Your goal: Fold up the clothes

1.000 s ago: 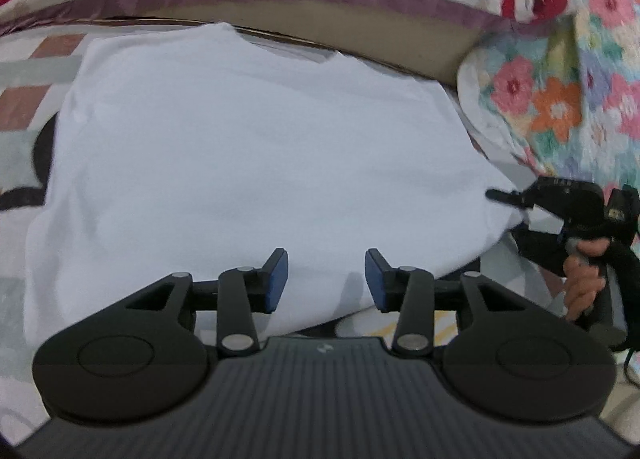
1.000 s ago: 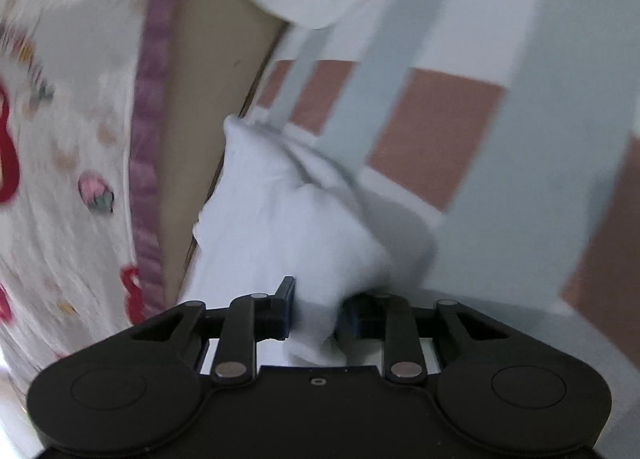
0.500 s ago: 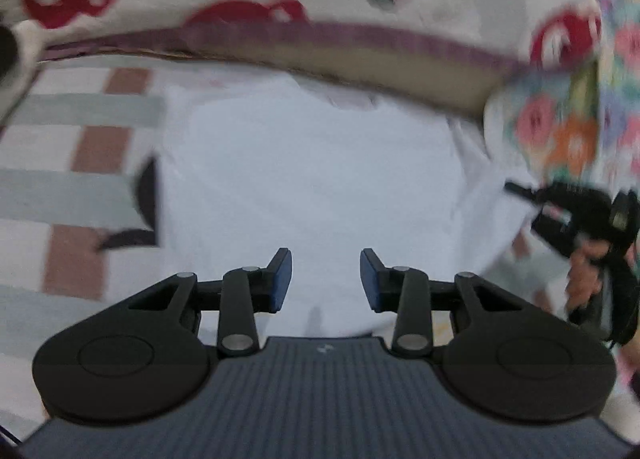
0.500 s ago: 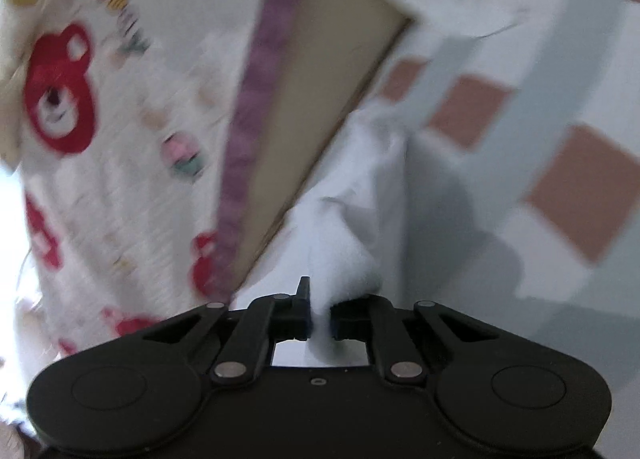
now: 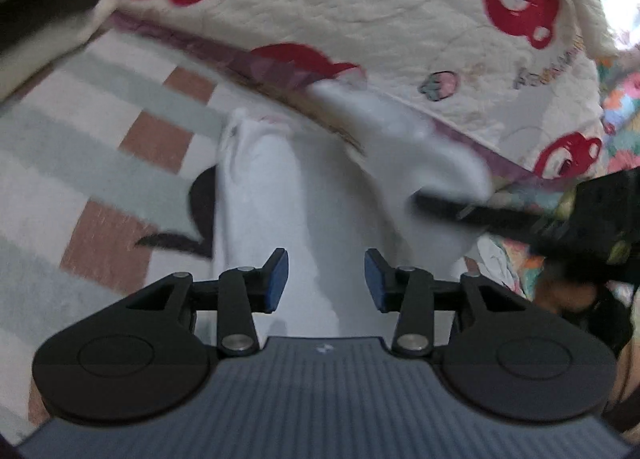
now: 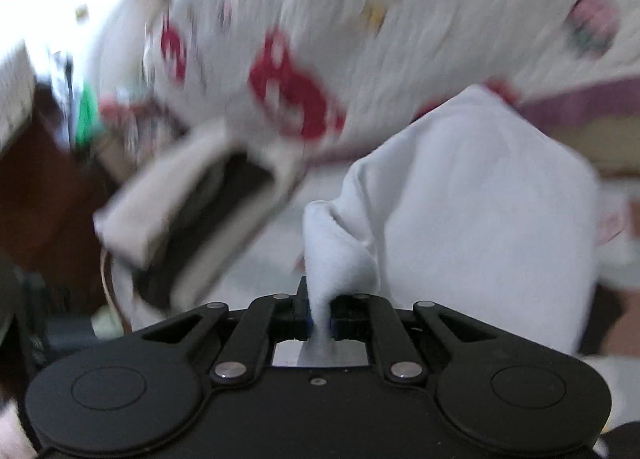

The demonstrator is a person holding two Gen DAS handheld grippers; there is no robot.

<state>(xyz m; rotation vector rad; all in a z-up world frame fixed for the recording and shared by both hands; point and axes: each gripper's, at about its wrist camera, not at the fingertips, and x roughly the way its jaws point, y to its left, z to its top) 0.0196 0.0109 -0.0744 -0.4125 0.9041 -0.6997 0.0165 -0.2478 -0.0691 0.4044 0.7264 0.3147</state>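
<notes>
Bare checked mat [image 5: 100, 131] left, quilt [image 5: 420, 19] wall behind

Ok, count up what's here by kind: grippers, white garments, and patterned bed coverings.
Grippers: 2, left gripper, right gripper
White garments: 1, white shirt
Patterned coverings: 3, bear quilt, striped sheet, floral fabric
Total: 6

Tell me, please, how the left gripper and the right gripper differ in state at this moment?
The left gripper has its jaws apart, gripping nothing; the right gripper is shut on a pinch of the white garment. The left sits above cloth lying flat; the right holds its fold lifted. Both are black with blue pads.
</notes>
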